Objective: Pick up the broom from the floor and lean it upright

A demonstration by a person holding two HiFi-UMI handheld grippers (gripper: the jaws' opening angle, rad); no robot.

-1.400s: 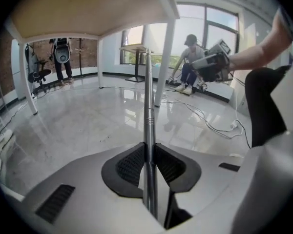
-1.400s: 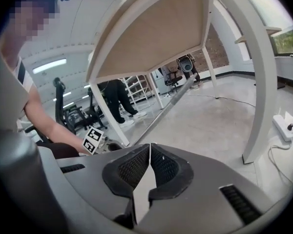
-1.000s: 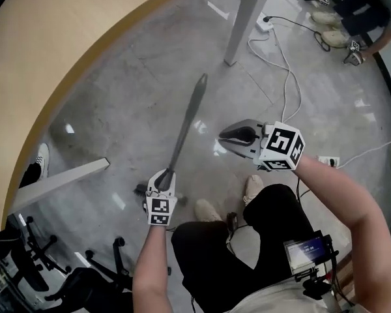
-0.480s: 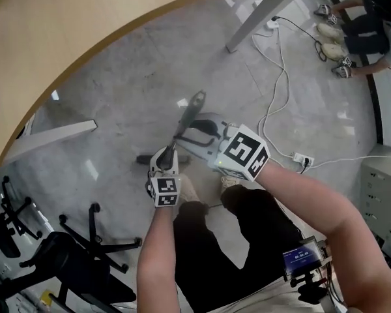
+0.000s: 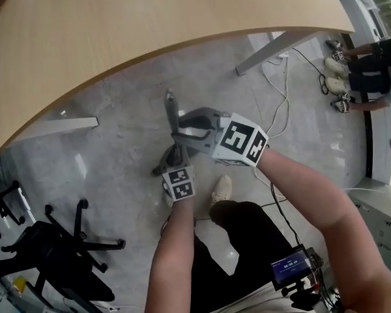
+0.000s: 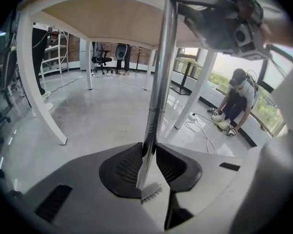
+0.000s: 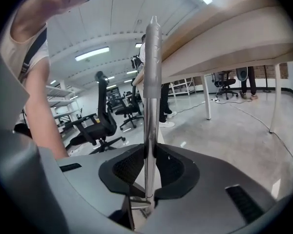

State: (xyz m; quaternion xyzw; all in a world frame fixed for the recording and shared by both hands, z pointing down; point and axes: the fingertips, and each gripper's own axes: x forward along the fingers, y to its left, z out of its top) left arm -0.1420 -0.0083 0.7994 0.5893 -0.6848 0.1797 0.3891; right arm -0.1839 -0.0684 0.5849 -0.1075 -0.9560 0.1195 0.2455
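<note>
Slim silver metal broom handle (image 5: 170, 109) is pinned by both grippers, over the grey polished concrete floor (image 5: 117, 129), just in front of the curved light-wood table (image 5: 150, 25). In the head view its top end pokes up past the grippers toward the table edge. Broom's lower end is hidden under the grippers, can't tell if it touches the floor.

Left gripper (image 5: 176, 158) has its black pads pressed onto the handle (image 6: 161, 82), gripping low. Right gripper (image 5: 184, 133) sits just above it on the same handle. Its jaws have just been closing, and in the right gripper view the pads clamp the handle (image 7: 151, 82) on both sides.

Black office chair (image 5: 45, 240) stands lower left, white cables (image 5: 280, 103) trail on the floor at right, and a crouching person (image 5: 371, 70) is at far right.
</note>
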